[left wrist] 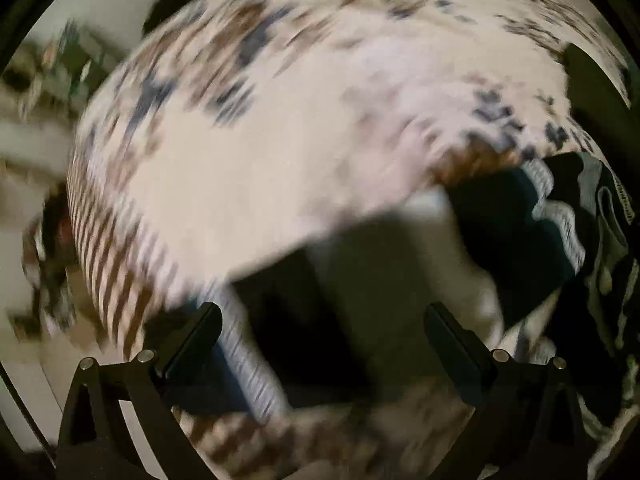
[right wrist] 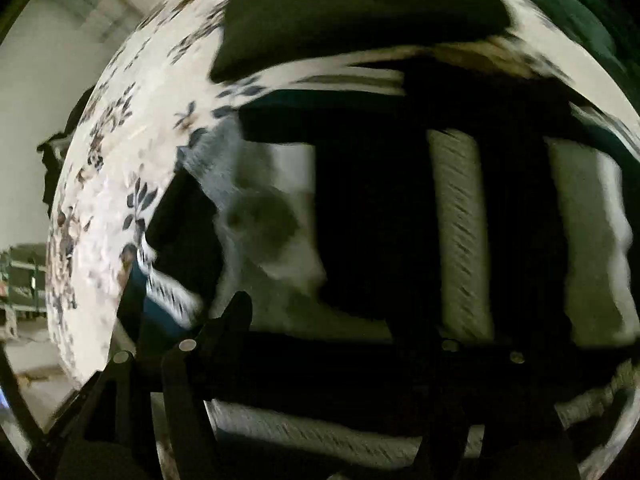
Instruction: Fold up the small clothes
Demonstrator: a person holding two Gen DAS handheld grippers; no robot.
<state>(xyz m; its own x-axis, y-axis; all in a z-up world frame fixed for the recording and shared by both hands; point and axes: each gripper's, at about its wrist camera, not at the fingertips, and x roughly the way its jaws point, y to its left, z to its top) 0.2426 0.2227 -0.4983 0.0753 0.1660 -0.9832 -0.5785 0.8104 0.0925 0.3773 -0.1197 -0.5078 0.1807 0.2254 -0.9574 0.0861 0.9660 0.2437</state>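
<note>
We are holding the left gripper (left wrist: 322, 320) with its jaws standing wide apart and nothing between them, pointing down at a dark garment with a pale ribbed band (left wrist: 520, 216) lying on the floral cloth (left wrist: 280, 120). We are holding the right gripper (right wrist: 332, 320) with its jaws parted over dark and white striped clothing (right wrist: 460, 232); blur is keeping us from telling whether fabric touches them. Beyond, the floral cloth (right wrist: 104, 184) is spreading out.
</note>
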